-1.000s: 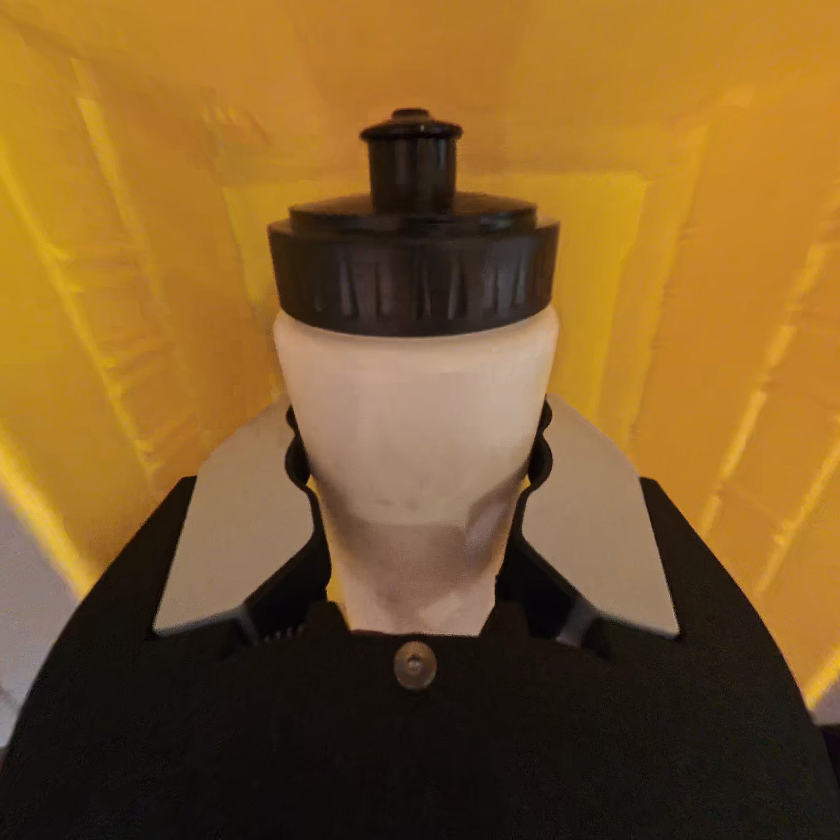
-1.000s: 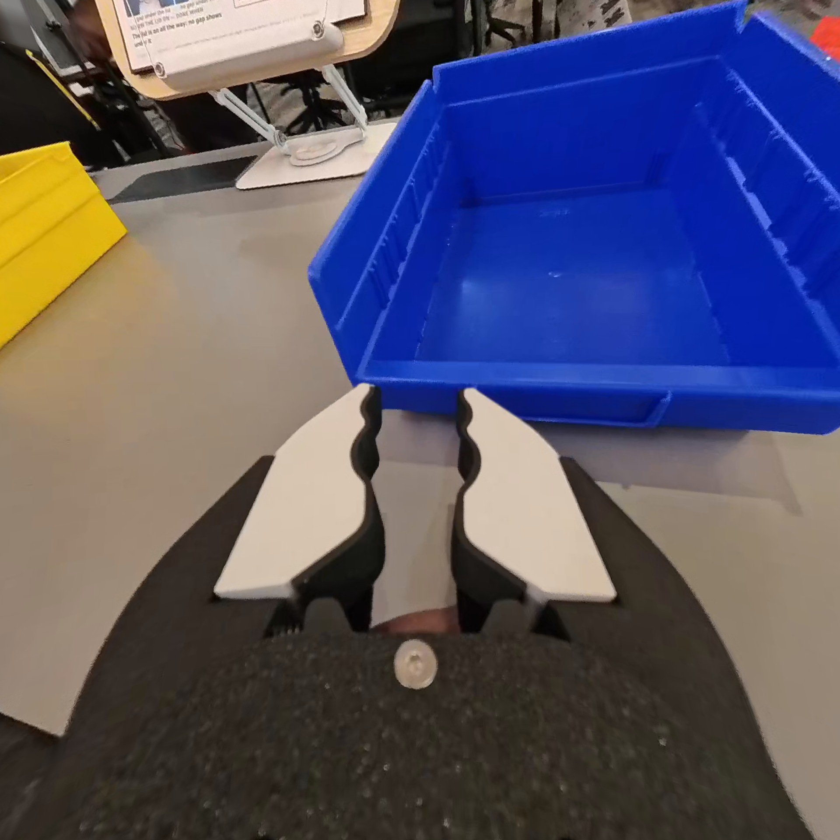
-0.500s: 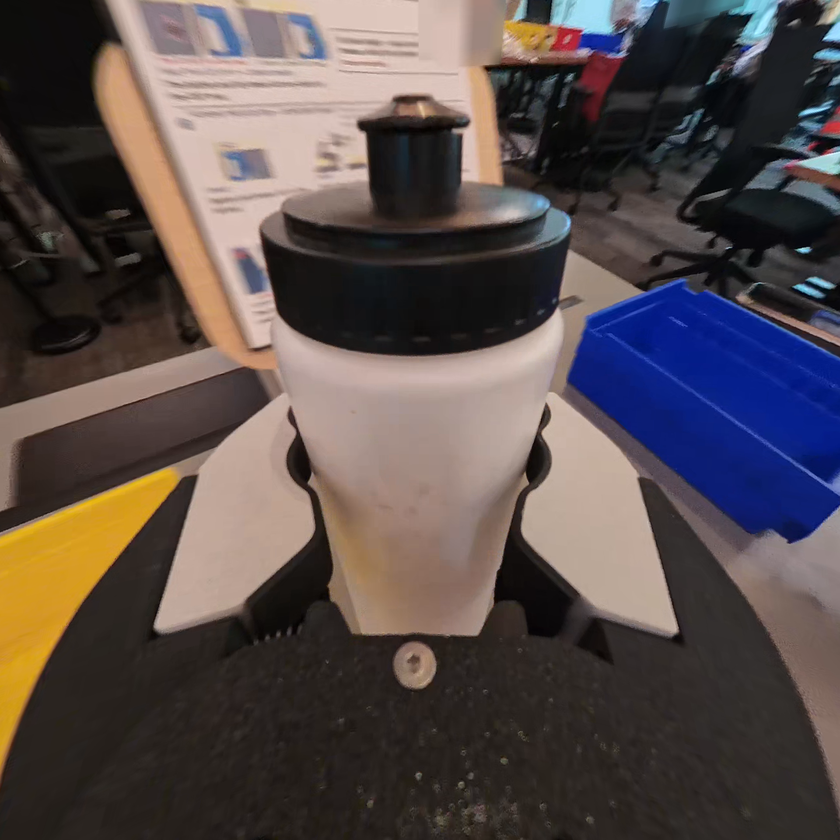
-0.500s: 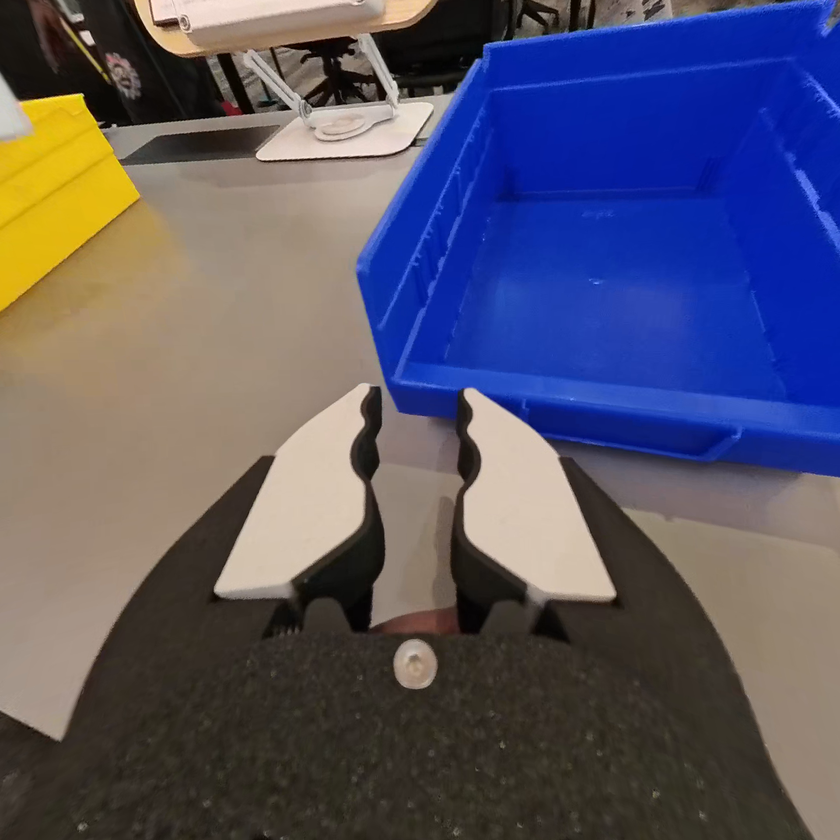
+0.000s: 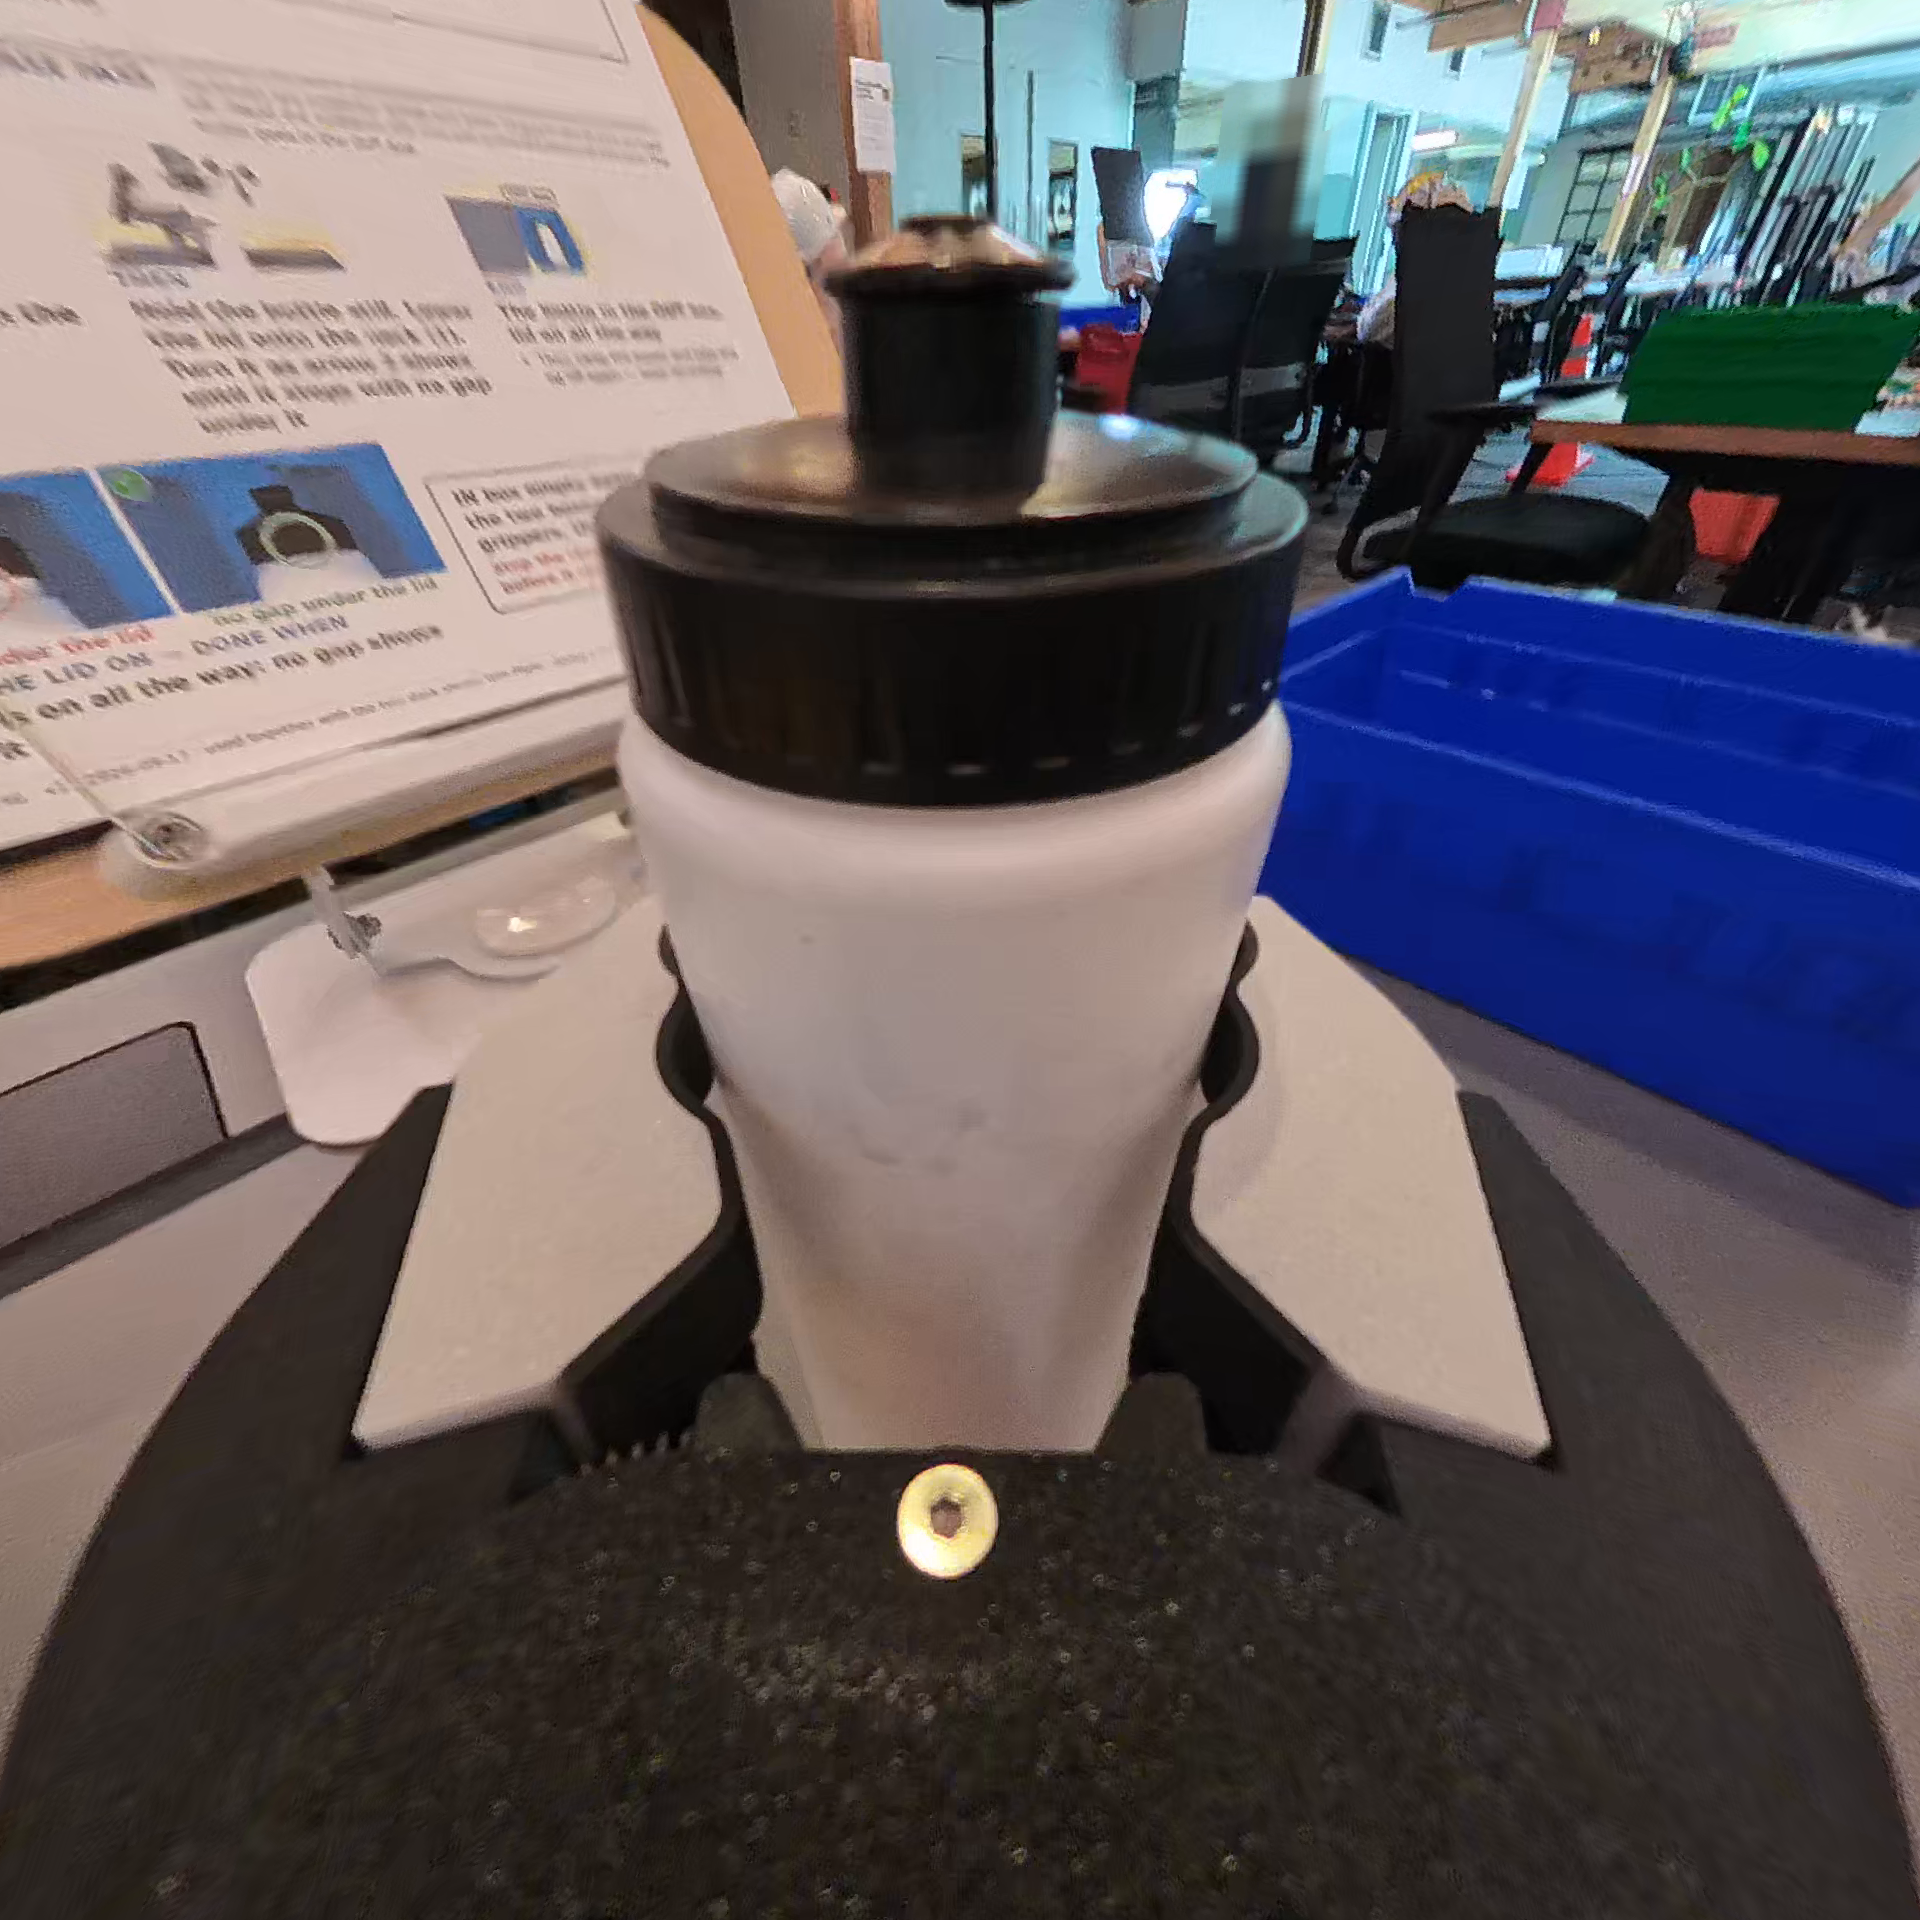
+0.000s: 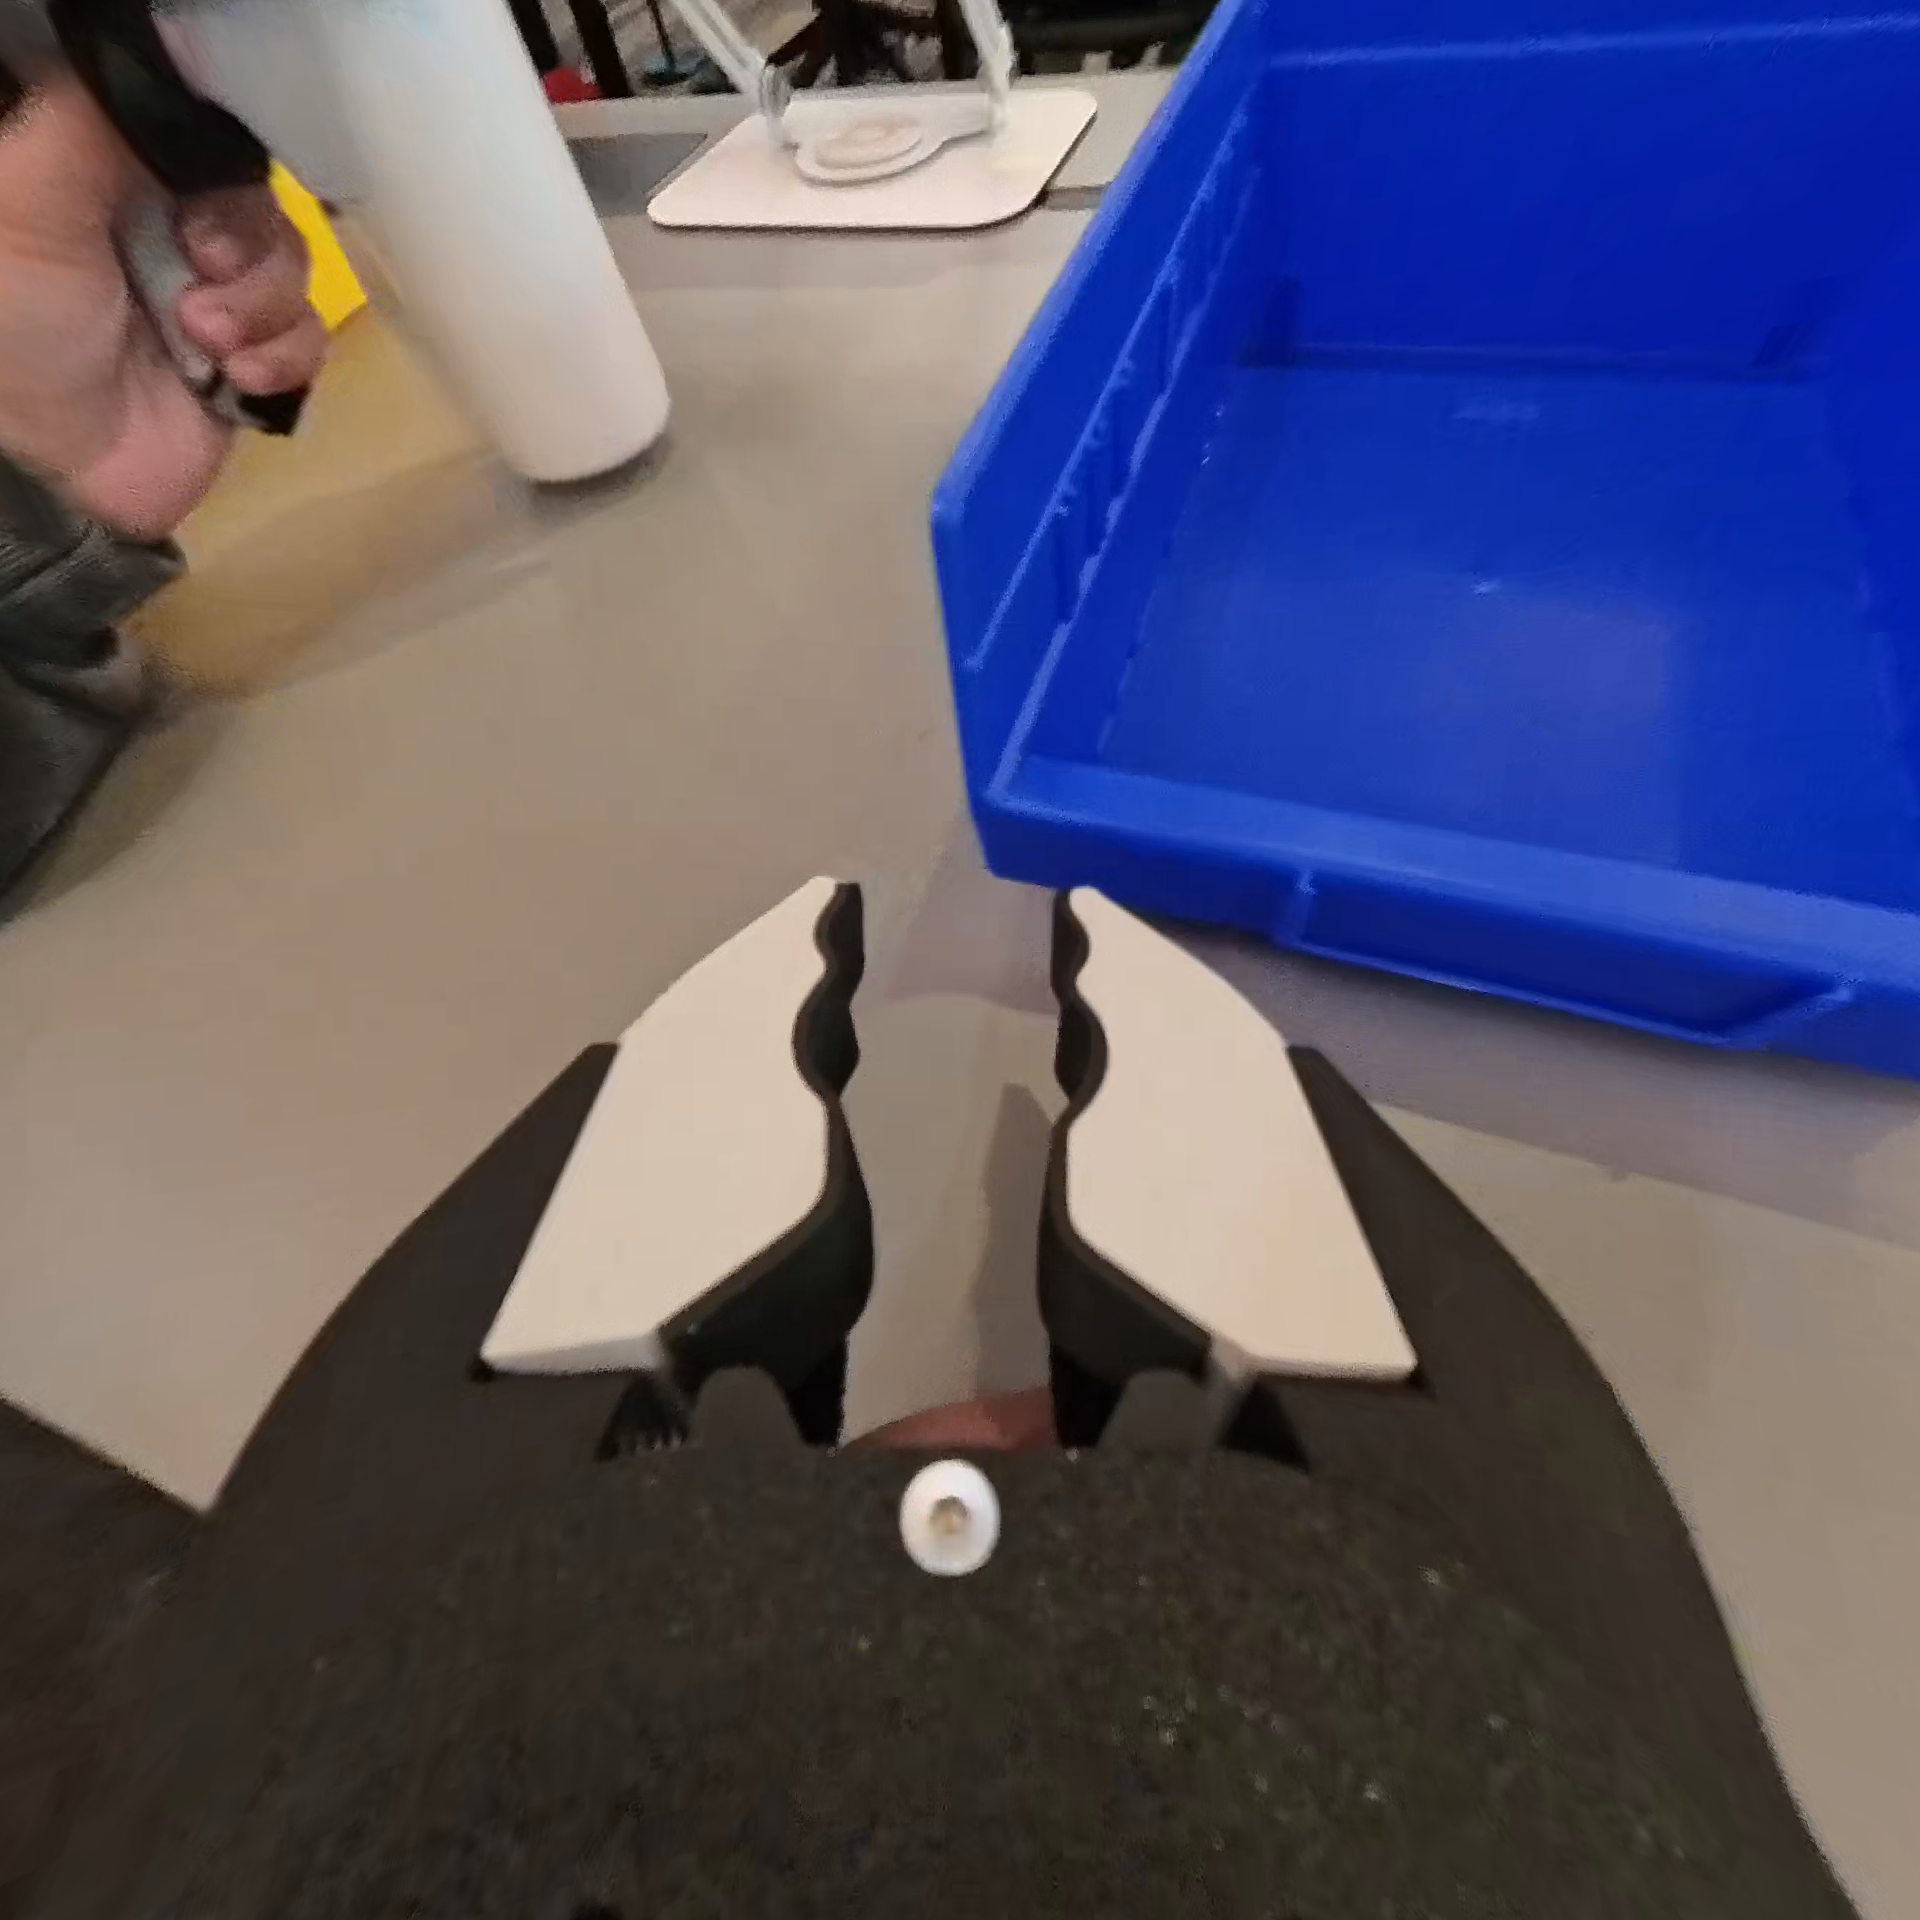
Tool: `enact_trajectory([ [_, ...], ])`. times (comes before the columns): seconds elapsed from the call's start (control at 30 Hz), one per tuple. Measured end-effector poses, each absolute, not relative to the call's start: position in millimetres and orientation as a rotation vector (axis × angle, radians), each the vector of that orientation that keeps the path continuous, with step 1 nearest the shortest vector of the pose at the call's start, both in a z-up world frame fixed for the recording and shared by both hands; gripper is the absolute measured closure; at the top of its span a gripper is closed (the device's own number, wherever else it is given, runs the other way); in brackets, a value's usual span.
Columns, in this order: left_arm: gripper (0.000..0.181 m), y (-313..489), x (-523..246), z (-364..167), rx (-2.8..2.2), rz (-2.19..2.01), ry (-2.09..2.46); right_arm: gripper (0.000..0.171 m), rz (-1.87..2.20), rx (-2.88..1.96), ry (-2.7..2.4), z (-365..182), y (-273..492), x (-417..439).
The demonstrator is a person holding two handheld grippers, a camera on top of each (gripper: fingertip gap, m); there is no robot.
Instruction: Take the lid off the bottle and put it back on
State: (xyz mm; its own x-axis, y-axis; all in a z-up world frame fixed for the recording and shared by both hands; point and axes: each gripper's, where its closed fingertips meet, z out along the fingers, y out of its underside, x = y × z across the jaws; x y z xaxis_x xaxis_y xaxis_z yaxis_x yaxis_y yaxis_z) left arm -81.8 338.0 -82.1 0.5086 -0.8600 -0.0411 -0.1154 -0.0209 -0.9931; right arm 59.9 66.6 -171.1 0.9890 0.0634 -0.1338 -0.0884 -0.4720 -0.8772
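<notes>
The left claw [image 5: 956,1060] is clamped on the waist of the white plastic bottle [image 5: 956,997], holding it upright so its ribbed black screw lid [image 5: 951,623] faces up, clear for a twist. The right claw [image 6: 956,997] waits empty, jaws slightly apart, near the blue plastic bin [image 6: 1507,582] to the bottle's right.

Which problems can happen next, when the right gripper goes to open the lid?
1. The left gripper clamps the white plastic bottle on its tapered waist, so twisting the black ribbed screw lid might spin the bottle.
2. The open right gripper sits beside the blue plastic bin and could bump its rim while swinging over.
</notes>
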Motion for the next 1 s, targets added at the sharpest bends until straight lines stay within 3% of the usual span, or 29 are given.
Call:
enact_trajectory([
  [0.07, 0.086, 331.9, -79.9, -86.1, -1.475, -0.761, 0.890, 0.121, 0.310, -2.155, -0.025, -173.4, 66.5, 37.2],
  [0.17, 0.087, 326.5, -79.4, -87.6, -1.505, -0.783, 0.899, 0.113, 0.375, -2.318, -0.152, -168.7, 66.6, 8.8],
  [0.37, 0.086, 318.9, -76.8, -86.4, -1.460, -0.833, 0.919, 0.088, 0.324, -2.339, -0.478, -83.6, 140.0, -46.5],
  [0.57, 0.087, 314.7, -76.0, -86.0, -1.442, -0.859, 0.934, 0.086, 0.116, -2.343, -0.783, -3.1, 254.2, -86.4],
  [0.8, 0.087, 313.5, -75.5, -85.9, -1.441, -0.865, 0.933, 0.082, -0.031, -2.593, -0.861, -19.3, 316.7, -103.0],
  [1.0, 0.087, 312.8, -74.6, -86.3, -1.443, -0.871, 0.937, 0.101, 0.050, -2.746, -0.784, -33.5, 312.5, -111.7],
])
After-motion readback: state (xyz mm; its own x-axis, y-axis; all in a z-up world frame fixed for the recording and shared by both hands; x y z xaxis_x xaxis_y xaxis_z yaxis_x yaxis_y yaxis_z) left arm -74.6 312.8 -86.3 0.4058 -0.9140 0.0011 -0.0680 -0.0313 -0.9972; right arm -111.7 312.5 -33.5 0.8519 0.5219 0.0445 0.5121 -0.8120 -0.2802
